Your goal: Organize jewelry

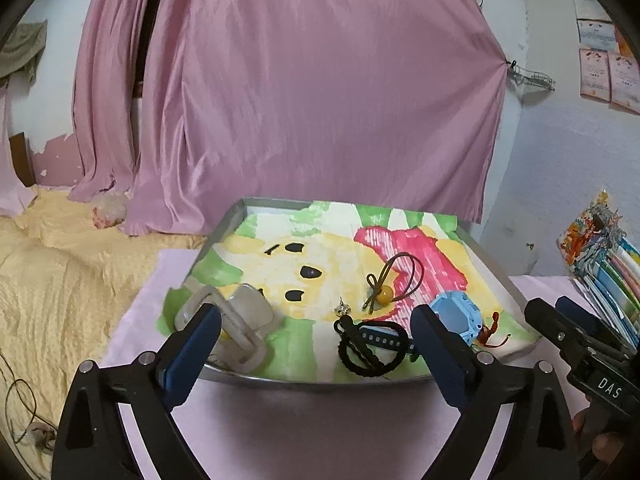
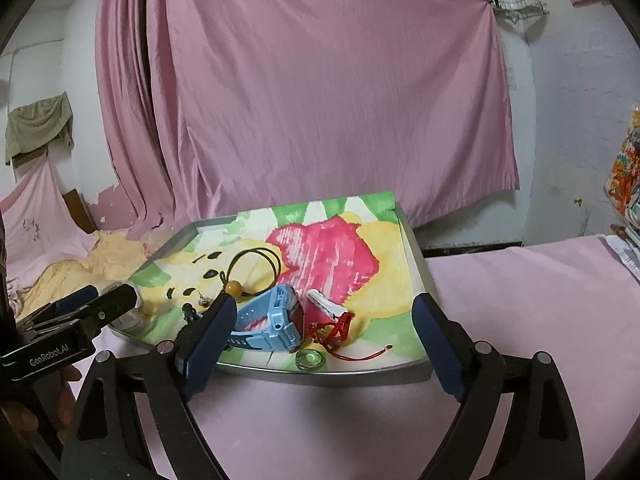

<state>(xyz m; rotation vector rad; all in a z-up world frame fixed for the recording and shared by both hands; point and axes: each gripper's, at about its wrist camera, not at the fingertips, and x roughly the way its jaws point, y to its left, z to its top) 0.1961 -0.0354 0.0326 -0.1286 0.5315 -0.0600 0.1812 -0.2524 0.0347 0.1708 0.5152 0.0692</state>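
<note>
Apparently nothing sorted yet: blue watch [image 2: 272,320], red cord bracelet [image 2: 334,330], ring [image 2: 309,359], black hair tie [image 1: 372,346] and bead cord [image 1: 386,280] lie scattered on tray [image 2: 416,248]. Left gripper [image 1: 316,354] and right gripper [image 2: 326,350] both spread wide, empty, short of tray's near edge.

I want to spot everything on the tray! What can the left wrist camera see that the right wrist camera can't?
Only the left wrist view shows the black hair tie and shows the clear jar plainly. Only the right wrist view shows the white comb clip and the small metal ring. Both show the tray, the blue watch, the brown cord with the amber bead and the red string. Each tool hangs open and empty.
</note>
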